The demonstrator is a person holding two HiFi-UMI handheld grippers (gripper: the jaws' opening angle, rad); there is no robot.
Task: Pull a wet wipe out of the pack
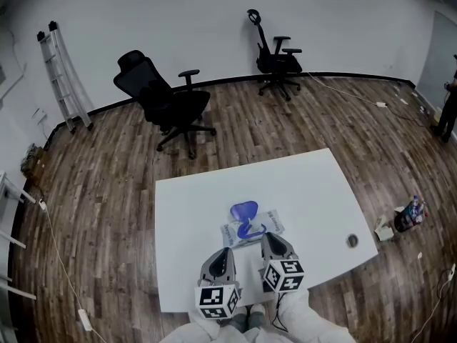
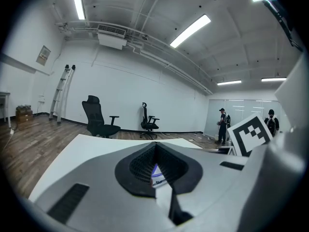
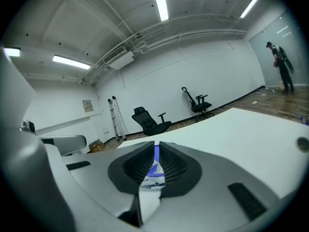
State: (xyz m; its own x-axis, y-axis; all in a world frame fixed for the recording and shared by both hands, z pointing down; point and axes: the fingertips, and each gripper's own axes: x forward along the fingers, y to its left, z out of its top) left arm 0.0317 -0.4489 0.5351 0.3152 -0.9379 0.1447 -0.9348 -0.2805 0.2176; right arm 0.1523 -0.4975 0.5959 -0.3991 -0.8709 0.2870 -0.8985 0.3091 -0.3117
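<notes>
From the head view, the white table (image 1: 307, 184) carries the wet wipe pack (image 1: 273, 224), lying flat with its blue lid (image 1: 244, 210) raised. The left gripper (image 1: 224, 251) points at the pack's near edge from just short of it. The right gripper (image 1: 270, 238) has its tips at or over that near edge, but whether they touch the pack cannot be told from here. Only this view shows both tools together, side by side with their marker cubes toward the person, whose sleeves are cut off at the bottom. It is too far off to show the state of the fingers. In the left gripper view, the left gripper (image 2: 155, 146) has its dark ribbed fingers (image 2: 140, 166) meeting at the tips. Nothing is clamped, and a sliver of the pack (image 2: 158, 178) shows beyond them through the gap farther back. Most of the pack is masked by the tool's grey body. To the right of the fingers stands the other tool's marker cube (image 2: 251, 132), with people small and far behind it. In the right gripper view, the right gripper (image 3: 157, 145) has its fingers (image 3: 176, 166) a narrow slit apart, holding nothing. Through the slit the blue lid (image 3: 156, 154) and the pack's printed face (image 3: 153, 177) lie straight ahead. The print is too small to read. An office chair (image 3: 149, 122) stands far beyond the fingertips.
</notes>
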